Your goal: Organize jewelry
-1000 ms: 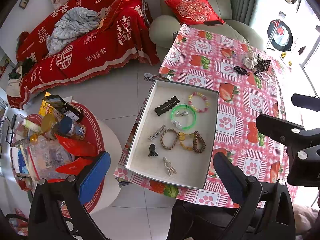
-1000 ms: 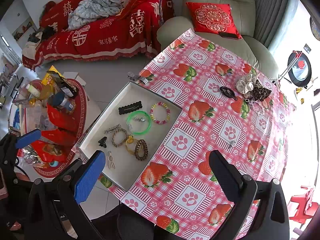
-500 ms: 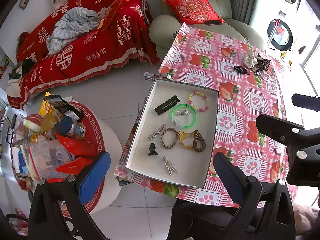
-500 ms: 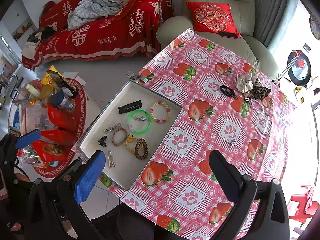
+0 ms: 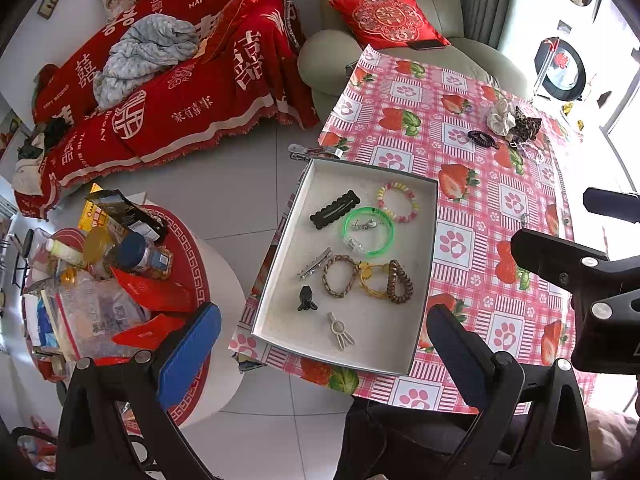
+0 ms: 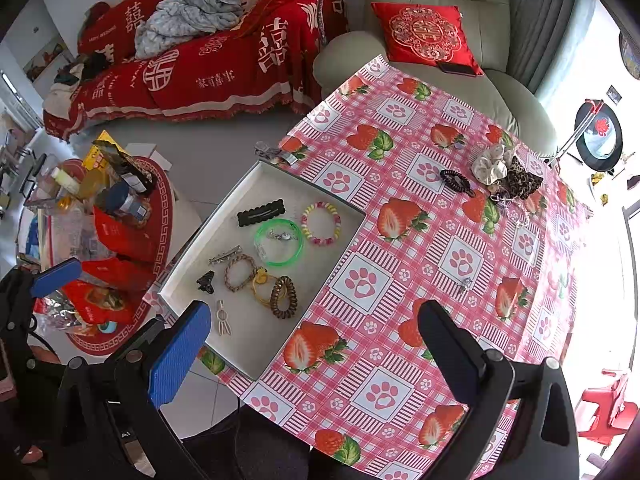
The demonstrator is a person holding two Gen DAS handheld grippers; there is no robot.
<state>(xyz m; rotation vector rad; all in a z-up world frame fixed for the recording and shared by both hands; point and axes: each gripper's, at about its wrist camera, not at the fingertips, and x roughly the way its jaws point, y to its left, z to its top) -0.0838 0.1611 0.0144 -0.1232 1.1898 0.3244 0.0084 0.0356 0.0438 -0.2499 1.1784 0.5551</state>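
- Compared with one second ago, almost nothing changes: both views only drift a little, and every piece in the tray point(image 5: 280, 264) lies where it lay before.
- My left claw point(image 5: 324, 344) is wide open and holds nothing; it hangs high above the near edge of the bench point(image 5: 460, 240).
- My right claw point(image 6: 316, 344) is also wide open and empty, high above the bench point(image 6: 400, 272).
- For me this means that no new piece is picked up yet; I judge that I am between two steps, choosing the next thing.
- The tray lies at the left edge of the bench, slightly over the border. Inside are a black hair clip point(image 5: 335, 209), a beaded bracelet point(image 5: 398, 202), a green bangle point(image 5: 369, 232) with a small silver piece in it, a silver barrette point(image 5: 314, 263), a braided bracelet point(image 5: 340, 276), a yellow ring-shaped piece point(image 5: 372, 278), a brown spiral hair tie point(image 5: 400, 282), a small black claw clip point(image 5: 306, 299) and a pale clip point(image 5: 340, 330).
- Pieces not yet sorted are far from the tray, at the far side: a black spiral hair tie point(image 6: 456, 180), a cream scrunchie point(image 6: 490, 166), a leopard scrunchie point(image 6: 522, 182) and a thin chain point(image 6: 516, 212) just beside them.
- One small silver piece point(image 6: 465, 283) lies alone, nearer to my right claw; I cannot tell what it is.
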